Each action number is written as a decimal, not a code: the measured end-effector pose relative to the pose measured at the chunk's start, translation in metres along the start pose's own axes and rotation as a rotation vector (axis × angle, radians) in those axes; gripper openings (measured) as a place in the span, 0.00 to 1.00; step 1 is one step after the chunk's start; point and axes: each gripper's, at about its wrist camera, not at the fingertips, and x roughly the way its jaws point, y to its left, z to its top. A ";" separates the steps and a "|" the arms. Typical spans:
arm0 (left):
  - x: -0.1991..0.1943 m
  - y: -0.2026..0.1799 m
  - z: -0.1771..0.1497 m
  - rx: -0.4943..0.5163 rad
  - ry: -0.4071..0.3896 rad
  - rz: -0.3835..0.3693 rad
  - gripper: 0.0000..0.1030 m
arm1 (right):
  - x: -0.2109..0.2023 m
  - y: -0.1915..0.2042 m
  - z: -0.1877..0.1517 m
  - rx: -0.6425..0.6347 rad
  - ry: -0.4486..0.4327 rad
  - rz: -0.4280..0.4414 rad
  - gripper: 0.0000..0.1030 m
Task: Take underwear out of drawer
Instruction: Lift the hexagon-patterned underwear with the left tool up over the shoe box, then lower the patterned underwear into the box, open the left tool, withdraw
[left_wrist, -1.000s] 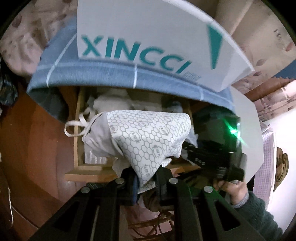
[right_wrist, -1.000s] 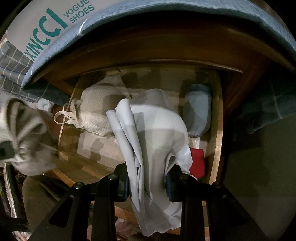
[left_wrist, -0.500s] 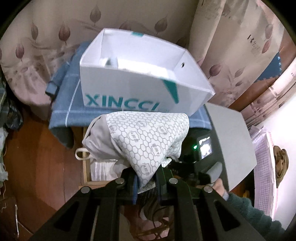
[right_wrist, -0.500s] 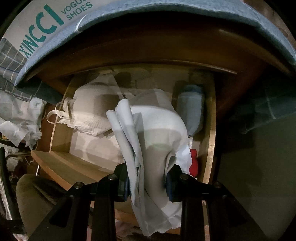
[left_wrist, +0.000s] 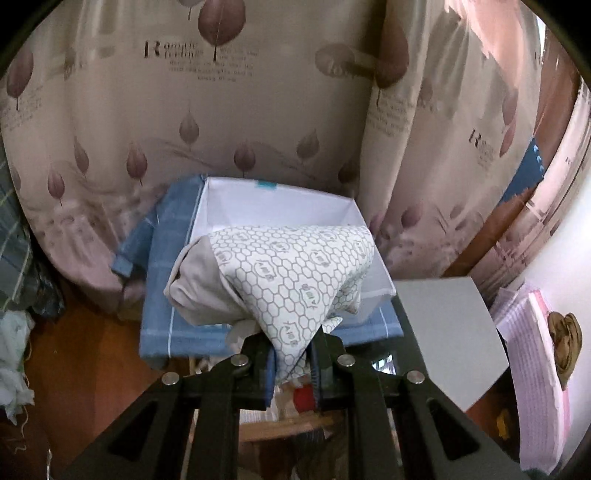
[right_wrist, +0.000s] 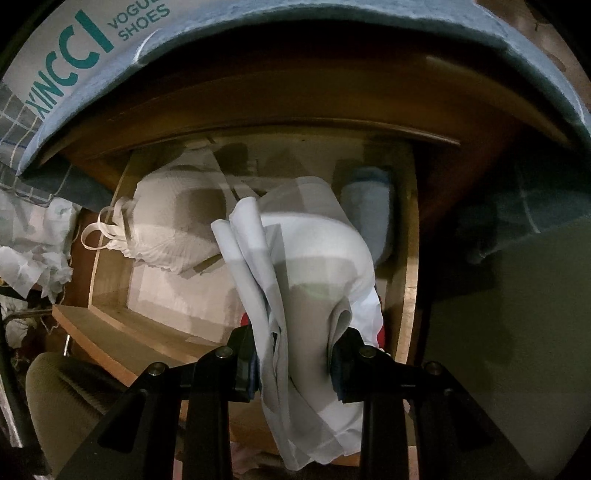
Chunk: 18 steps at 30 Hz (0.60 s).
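Setting: a home, most likely a bedroom or dressing corner.

Evidence, left wrist view: full-length curtain (left_wrist: 258, 110) printed with leaves and script lettering hangs behind the furniture. Open white shoe box (left_wrist: 280, 206) sits on a blue checked cloth (left_wrist: 166, 280) spread over a wooden cabinet top. Reddish wooden floor (left_wrist: 85, 369). Loose clothing heaped at left edge (left_wrist: 14, 343).

Evidence, right wrist view: open wooden drawer (right_wrist: 410, 258) holding folded undergarments, including a white ribbed piece with straps (right_wrist: 166, 229) and a rolled blue item (right_wrist: 369, 214). Box side reads "VOGUE SHOES".
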 end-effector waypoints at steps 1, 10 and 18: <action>0.000 0.001 0.006 -0.003 -0.003 0.001 0.14 | 0.000 0.000 0.000 -0.002 -0.002 -0.004 0.27; 0.029 0.003 0.065 0.042 -0.057 0.094 0.14 | 0.000 0.001 0.000 0.002 -0.007 -0.001 0.27; 0.094 0.008 0.086 0.028 -0.016 0.118 0.14 | 0.000 -0.002 0.000 0.024 -0.012 0.005 0.27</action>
